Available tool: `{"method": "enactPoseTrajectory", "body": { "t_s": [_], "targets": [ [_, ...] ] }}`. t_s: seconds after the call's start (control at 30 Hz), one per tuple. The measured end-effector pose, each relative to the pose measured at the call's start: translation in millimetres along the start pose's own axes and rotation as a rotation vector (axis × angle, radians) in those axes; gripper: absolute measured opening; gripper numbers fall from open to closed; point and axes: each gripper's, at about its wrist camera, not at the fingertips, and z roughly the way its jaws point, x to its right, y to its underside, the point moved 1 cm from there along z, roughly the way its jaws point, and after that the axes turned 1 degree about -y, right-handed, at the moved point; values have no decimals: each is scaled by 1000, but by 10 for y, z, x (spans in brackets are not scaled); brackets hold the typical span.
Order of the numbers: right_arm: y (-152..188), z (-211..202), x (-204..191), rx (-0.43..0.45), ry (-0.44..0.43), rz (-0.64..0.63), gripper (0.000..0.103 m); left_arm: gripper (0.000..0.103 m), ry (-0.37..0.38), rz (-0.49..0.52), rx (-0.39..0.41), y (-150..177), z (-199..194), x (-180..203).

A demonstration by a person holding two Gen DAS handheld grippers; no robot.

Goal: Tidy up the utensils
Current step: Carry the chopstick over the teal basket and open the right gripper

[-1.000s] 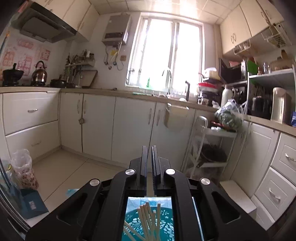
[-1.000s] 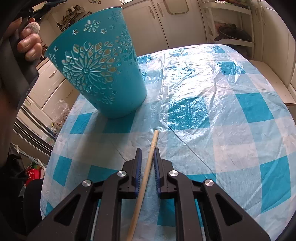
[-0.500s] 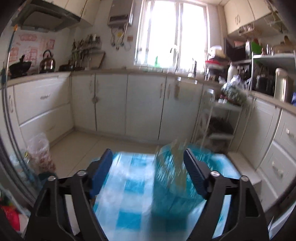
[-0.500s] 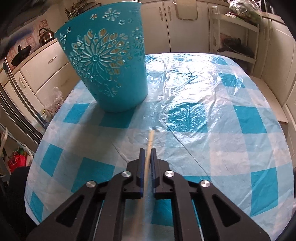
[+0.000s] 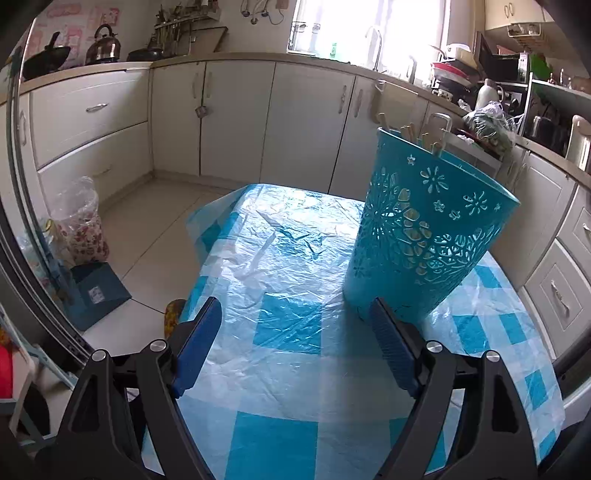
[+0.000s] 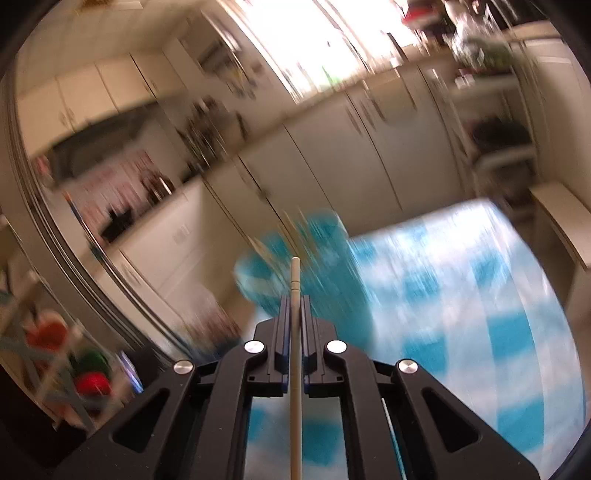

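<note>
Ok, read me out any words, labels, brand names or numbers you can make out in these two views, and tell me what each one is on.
None can be read.
White label on the blue box on the floor: print too small.
Pink wall posters: print too blurred.
Green bottle at the window: label too small.
Teal basket: cut-out flowers and stars only, no lettering.
Right wrist view: motion-blurred, nothing legible.

Bright daylight via window (image 5: 369,29) w/ glare – left view sharp, right view motion-blurred – fisheye-bent edges.
</note>
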Motion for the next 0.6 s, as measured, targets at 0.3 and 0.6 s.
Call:
{"method": "enactPoseTrajectory", "body": {
  "t_s": [0.3, 0.6],
  "targets": [
    [-853, 847, -284, 304, 59, -70, 6, 79, 42, 16, -19, 53, 31, 118],
    [-611, 1361, -151, 104, 192, -145, 8, 81, 70, 9, -19, 57, -3, 114]
  ]
}}
